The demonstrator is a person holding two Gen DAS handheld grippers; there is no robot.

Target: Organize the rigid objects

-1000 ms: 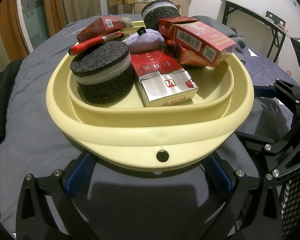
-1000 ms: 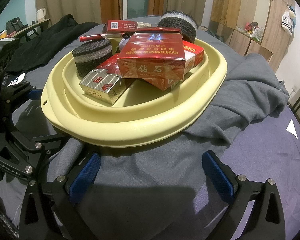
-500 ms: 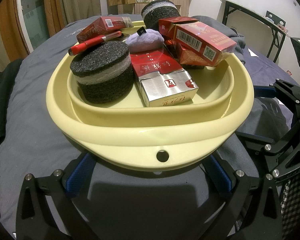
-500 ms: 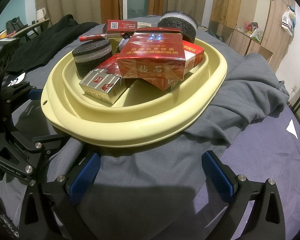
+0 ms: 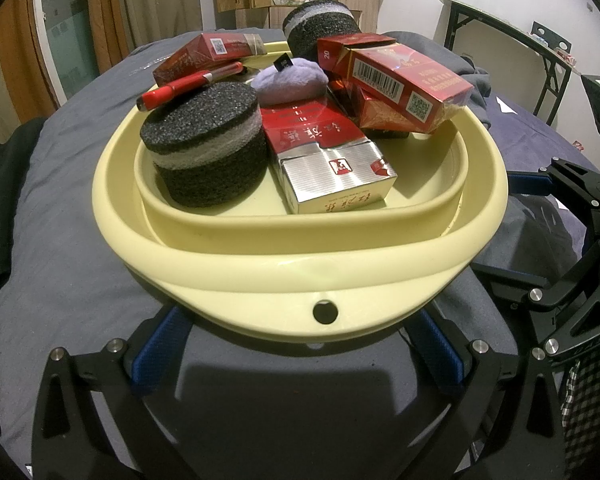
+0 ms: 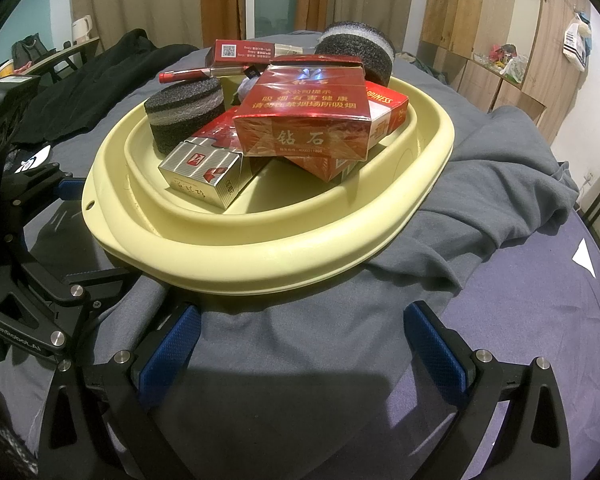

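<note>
My left gripper (image 5: pixel 300 354) and right gripper (image 6: pixel 302 344) both gape empty. The basin (image 5: pixel 300 268) sits just ahead of each, boxes heaped inside; left's nearer its rim.

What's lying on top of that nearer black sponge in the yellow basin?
A red pen rests across the back edge of the near black sponge. Whatever is under the sponge on the yellow basin floor is hidden.
</note>
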